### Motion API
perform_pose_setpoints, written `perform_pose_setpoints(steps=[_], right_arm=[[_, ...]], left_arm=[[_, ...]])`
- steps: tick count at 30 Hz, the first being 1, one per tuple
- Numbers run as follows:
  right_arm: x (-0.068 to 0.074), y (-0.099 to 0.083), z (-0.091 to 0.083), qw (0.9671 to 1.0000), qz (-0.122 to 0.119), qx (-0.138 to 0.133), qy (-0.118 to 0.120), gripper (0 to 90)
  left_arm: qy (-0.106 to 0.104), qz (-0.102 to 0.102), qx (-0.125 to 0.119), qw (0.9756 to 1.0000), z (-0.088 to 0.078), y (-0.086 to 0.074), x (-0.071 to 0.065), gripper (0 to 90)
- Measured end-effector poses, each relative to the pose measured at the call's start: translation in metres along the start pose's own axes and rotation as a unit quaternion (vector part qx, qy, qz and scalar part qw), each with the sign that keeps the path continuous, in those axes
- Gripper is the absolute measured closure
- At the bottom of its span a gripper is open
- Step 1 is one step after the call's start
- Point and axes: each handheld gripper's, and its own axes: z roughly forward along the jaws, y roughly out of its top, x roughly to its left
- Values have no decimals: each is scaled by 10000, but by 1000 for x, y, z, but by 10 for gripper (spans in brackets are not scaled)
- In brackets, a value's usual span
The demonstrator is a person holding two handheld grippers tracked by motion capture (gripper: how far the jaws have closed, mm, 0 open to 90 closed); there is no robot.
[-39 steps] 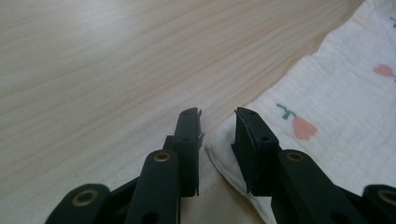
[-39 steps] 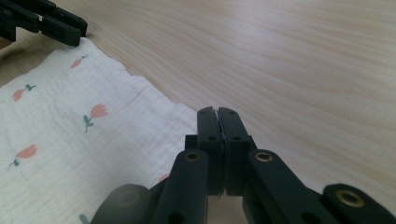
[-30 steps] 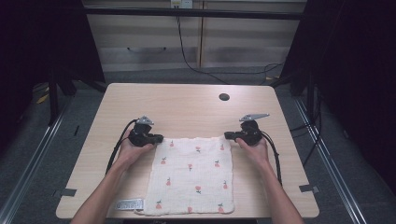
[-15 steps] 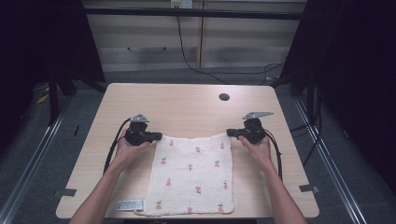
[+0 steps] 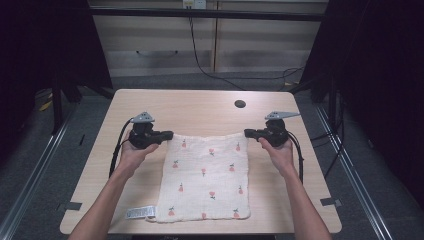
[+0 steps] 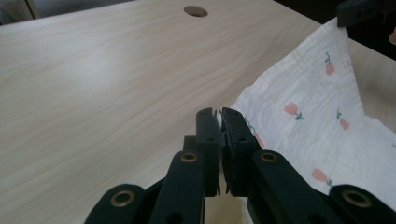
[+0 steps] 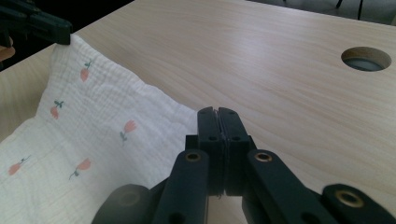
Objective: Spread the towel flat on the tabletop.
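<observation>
A white cloth (image 5: 207, 175) printed with small pink flowers lies on the wooden table (image 5: 200, 110), its far edge lifted and pulled taut between both grippers. My left gripper (image 5: 169, 135) is shut on the cloth's far left corner (image 6: 243, 109). My right gripper (image 5: 247, 133) is shut on the far right corner (image 7: 187, 116). In the left gripper view the jaws (image 6: 218, 114) pinch the cloth edge, and the other gripper (image 6: 359, 9) holds the opposite corner. The near part of the cloth rests flat by the table's front edge.
A round cable hole (image 5: 240, 104) sits in the table beyond the right gripper. A white label (image 5: 137, 213) sticks out at the cloth's near left corner. Cables trail from both grippers along the person's forearms. Bare wood lies beyond the cloth.
Both grippers have moved apart and slightly away from the person, each holding its corner, so the cloth's far edge has been stretched wider and lifted.
</observation>
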Motion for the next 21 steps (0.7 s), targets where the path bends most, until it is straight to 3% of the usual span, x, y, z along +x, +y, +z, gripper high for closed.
perform_pose_setpoints(steps=[13,21], right_arm=[[-2,19,-22,9997,-62,-226,-35,892],[-4,29,-29,9994,-104,-332,-58,892]], left_arm=[[20,10,-284,9996,-13,22,-1,864],[104,124,-418,9990,-23,35,-3,864]])
